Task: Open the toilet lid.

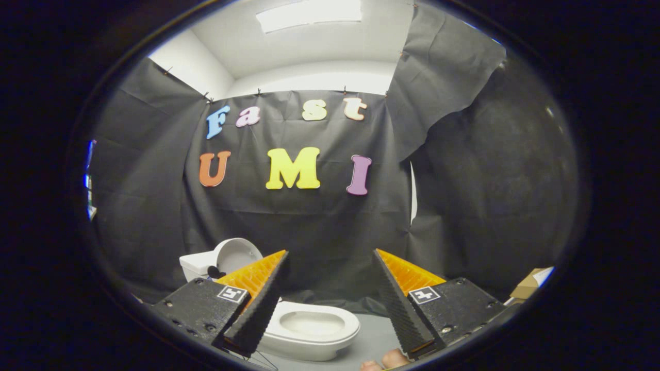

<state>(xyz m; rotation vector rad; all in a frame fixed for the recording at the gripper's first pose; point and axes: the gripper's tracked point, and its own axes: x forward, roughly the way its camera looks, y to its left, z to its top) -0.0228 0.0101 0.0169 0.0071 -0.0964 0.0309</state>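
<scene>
A small white toilet (pixel 304 330) of smooth, glossy plastic or ceramic stands on a flat grey floor (pixel 374 340), in front of creased black cloth that hangs as the booth's wall. Its bowl is a rounded oval with a thick, softly curved rim, and the hollow inside is plain white. The toilet lid (pixel 236 253) is a round, shallow dish shape; it stands raised, leaning back against the boxy white tank (pixel 196 265) behind the bowl. A small dark knob-like piece (pixel 214 271) sits at the foot of the lid, too small to make out.

The gripper (pixel 330 304) has its jaws spread wide and grasps nothing. Each finger is a wedge with an orange ribbed outer face and a black saw-toothed inner pad, mounted on a matte black block that carries a small square marker. The left finger (pixel 258 304) overlaps the near-left edge of the bowl in view; whether it touches is unclear. The bowl lies between the fingers, nearer the left one.

A cardboard box corner (pixel 531 283) shows beyond the right finger (pixel 399 304), and fingertips (pixel 394 358) of a person's hand show below it.
</scene>
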